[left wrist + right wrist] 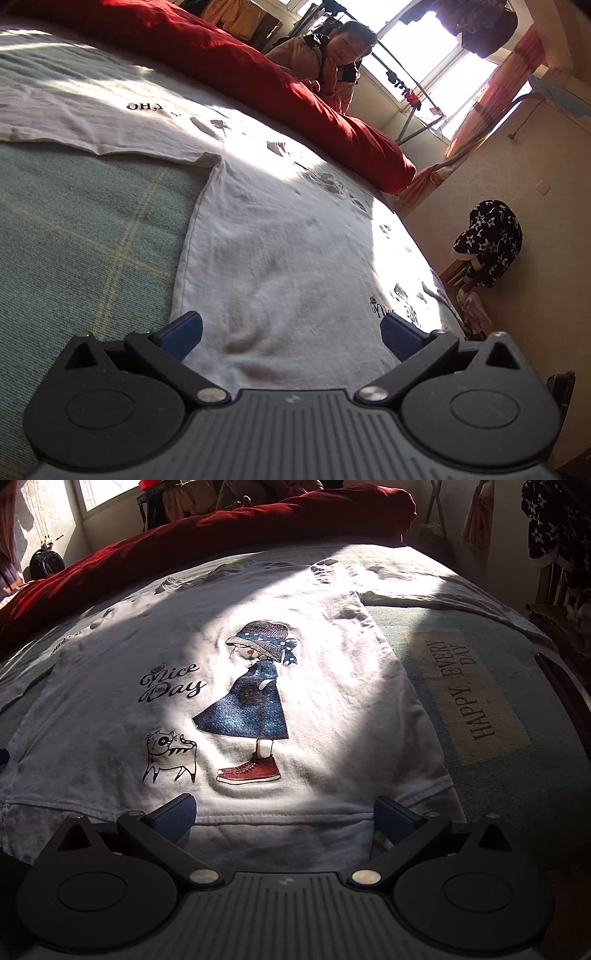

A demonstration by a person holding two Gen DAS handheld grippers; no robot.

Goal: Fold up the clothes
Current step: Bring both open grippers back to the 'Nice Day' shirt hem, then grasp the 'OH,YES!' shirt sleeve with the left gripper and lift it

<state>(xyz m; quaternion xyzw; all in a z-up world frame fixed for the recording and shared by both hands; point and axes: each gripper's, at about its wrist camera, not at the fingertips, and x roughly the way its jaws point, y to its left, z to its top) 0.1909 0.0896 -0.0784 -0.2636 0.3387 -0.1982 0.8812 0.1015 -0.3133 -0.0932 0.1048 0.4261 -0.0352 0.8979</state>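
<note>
Cotton is what we judge the shirt [258,686] to be: thin, light and limp, so it will sag and crease as soon as we lift it and needs a pinch at an edge, not in the middle. It lies spread flat, print side up, on the bed [498,768] straight ahead of both grippers. The best holds look to be the hem [280,812], which runs just ahead of the right gripper [284,818] between its blue pads, and the side edge [184,258] just ahead and to the left of the left gripper [291,334].

We have both grippers spread wide, and neither has hold of anything. The left gripper hangs low over the cloth, and whether its pads touch the shirt we cannot tell.

Ahead and left of the right gripper the print reads "Nice Day" [171,685], beside a girl in a blue dress [255,701] and a cat [170,755]. Off to its right the bedcover carries "HAPPY EVERY DAY" [465,690]. Far ahead and left of the left gripper we make out "OH," [142,107] upside down; the rest is unclear.

Beyond the shirt lies a red quilt [229,70], and past it a person [328,59] sits by the window.
</note>
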